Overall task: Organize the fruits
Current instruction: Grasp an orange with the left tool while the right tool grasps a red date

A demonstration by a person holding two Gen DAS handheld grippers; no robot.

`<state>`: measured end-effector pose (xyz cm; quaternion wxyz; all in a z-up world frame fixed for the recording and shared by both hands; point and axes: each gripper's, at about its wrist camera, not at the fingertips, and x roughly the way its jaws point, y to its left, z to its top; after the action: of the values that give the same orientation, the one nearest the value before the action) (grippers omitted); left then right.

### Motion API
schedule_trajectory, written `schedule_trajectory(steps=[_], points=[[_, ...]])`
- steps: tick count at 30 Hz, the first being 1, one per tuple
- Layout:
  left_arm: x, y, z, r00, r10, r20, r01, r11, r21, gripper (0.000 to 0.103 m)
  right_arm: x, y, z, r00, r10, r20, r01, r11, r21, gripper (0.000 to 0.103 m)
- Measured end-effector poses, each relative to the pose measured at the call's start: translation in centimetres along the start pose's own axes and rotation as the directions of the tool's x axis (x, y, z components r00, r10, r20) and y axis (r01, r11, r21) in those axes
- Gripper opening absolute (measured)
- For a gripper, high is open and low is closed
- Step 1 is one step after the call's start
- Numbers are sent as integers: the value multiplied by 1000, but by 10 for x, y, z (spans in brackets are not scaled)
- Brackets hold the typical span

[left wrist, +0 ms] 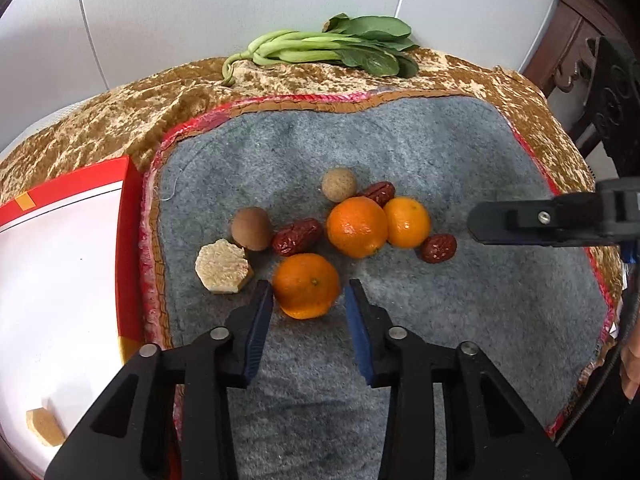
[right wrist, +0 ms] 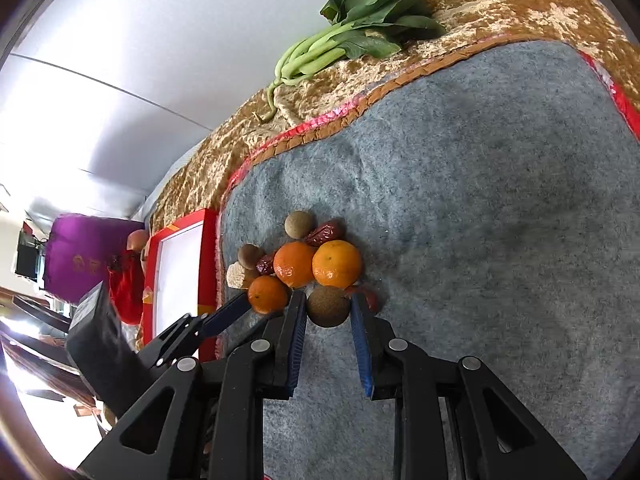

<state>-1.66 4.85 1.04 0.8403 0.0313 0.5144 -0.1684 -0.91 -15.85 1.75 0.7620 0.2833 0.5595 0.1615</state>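
Black fingers of my left claw (left wrist: 307, 294) flank the nearest orange (left wrist: 306, 285), blue pads at its flanks, though I cannot tell if they press yet; I judge a firm squeeze at its widest part, then a straight lift, best. My right claw (right wrist: 328, 306) pinches a brown round fruit (right wrist: 328, 306) beside the pile. To the left lies the red-rimmed box (left wrist: 130, 216), its wall to clear; the grey mat (left wrist: 460, 160) ahead is open.

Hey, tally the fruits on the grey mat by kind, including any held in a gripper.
Oranges: 3
Red dates: 3
Brown round fruits: 3, one in the right gripper
Total: 9
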Motion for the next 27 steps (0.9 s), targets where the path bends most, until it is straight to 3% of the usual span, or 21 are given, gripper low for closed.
schedule_trajectory(steps=[6, 12, 21, 25, 27], points=[[6, -8, 1, 999, 33, 13, -33, 999, 41, 33, 0, 5, 3, 1000, 20, 12, -20, 1000, 8, 23], [8, -9, 1, 999, 37, 20, -38, 998, 59, 32, 7, -9, 6, 998, -66, -15, 66, 997, 27, 26], [1, -10, -3, 999, 40, 35, -42, 997, 58, 31, 26, -18, 5, 995, -76, -61, 79, 995, 63, 27], [-8, -7, -6, 998, 27, 48, -30, 998, 59, 31, 30, -20, 5, 995, -52, -82, 60, 994, 89, 41], [-12, -6, -8, 998, 24, 51, -27, 998, 58, 31, 33, -18, 5, 995, -47, -84, 54, 995, 88, 41]])
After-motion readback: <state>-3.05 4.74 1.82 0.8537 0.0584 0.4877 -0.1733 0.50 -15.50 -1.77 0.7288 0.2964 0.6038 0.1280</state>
